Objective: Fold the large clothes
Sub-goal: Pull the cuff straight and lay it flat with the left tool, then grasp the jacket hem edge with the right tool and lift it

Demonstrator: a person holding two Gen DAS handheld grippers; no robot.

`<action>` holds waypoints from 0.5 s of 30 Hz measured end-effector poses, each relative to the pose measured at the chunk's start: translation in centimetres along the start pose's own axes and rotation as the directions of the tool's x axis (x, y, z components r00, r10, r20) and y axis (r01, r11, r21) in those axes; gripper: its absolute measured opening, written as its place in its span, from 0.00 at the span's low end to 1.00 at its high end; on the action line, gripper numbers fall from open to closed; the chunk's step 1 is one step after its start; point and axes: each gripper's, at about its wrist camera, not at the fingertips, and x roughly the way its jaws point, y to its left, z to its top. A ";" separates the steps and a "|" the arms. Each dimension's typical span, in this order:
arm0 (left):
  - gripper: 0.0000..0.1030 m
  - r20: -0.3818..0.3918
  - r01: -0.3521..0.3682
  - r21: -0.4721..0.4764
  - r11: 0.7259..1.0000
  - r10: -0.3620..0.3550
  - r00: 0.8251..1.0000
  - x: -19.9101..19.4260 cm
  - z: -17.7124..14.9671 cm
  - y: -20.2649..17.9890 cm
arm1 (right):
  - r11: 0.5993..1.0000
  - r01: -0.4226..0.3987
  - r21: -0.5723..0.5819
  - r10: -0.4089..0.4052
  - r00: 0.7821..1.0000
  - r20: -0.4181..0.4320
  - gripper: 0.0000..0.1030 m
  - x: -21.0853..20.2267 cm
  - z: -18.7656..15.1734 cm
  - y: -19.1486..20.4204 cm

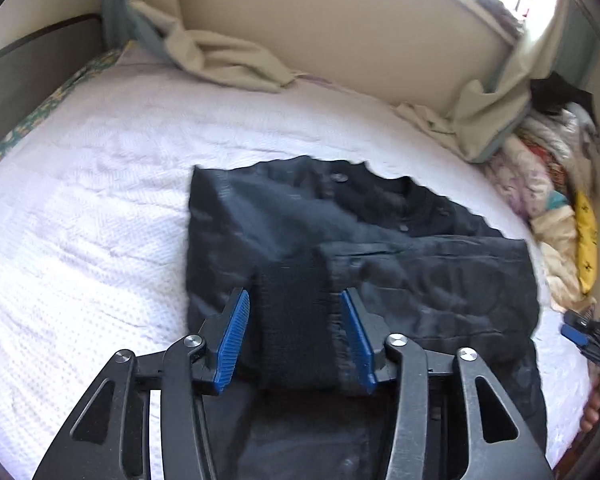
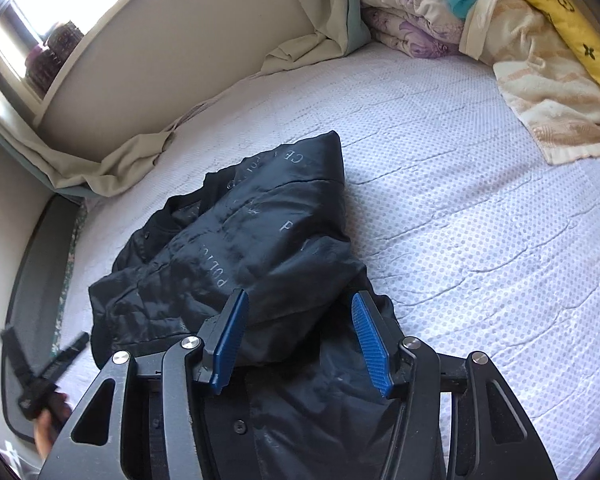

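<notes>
A dark navy jacket (image 1: 380, 256) lies partly folded on the white bed; it also shows in the right wrist view (image 2: 260, 248) with pale lettering on its lining. My left gripper (image 1: 296, 340) is open, its blue pads on either side of the jacket's ribbed cuff (image 1: 292, 320). My right gripper (image 2: 300, 344) is open over the jacket's near edge, holding nothing. The right gripper also shows at the right edge of the left wrist view (image 1: 588, 340), and the left gripper at the lower left of the right wrist view (image 2: 44, 376).
The white textured bedspread (image 2: 480, 220) covers the bed. A beige headboard panel (image 1: 340, 28) with a rumpled beige sheet (image 1: 228, 56) runs along the far side. A pile of folded blankets and a yellow pillow (image 2: 556, 12) sits at the bed's end.
</notes>
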 end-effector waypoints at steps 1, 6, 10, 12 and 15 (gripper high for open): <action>0.49 -0.017 0.030 0.028 0.999 -0.029 0.999 0.2 -0.3 -0.6 | 1.000 0.007 -0.014 -0.007 1.000 0.006 0.51 0.0 -0.1 0.3; 0.44 -0.146 0.046 0.057 0.997 -0.037 0.989 4.4 -1.9 -1.5 | 0.994 0.089 -0.067 -0.086 0.995 0.054 0.51 0.4 -0.7 1.0; 0.44 -0.170 0.063 -0.011 0.998 -0.064 0.983 5.6 -2.3 -0.2 | 0.998 0.026 -0.055 -0.025 1.000 0.014 0.51 0.9 -0.8 0.6; 0.42 -0.165 0.059 -0.003 0.998 -0.059 0.985 5.2 -2.1 -0.5 | 0.997 -0.014 -0.069 0.016 1.000 0.027 0.51 0.4 -0.5 1.0; 0.43 -0.162 0.055 0.008 0.998 -0.053 0.985 4.9 -2.2 -0.8 | 0.991 0.008 -0.135 0.003 0.997 0.079 0.38 0.4 0.8 2.7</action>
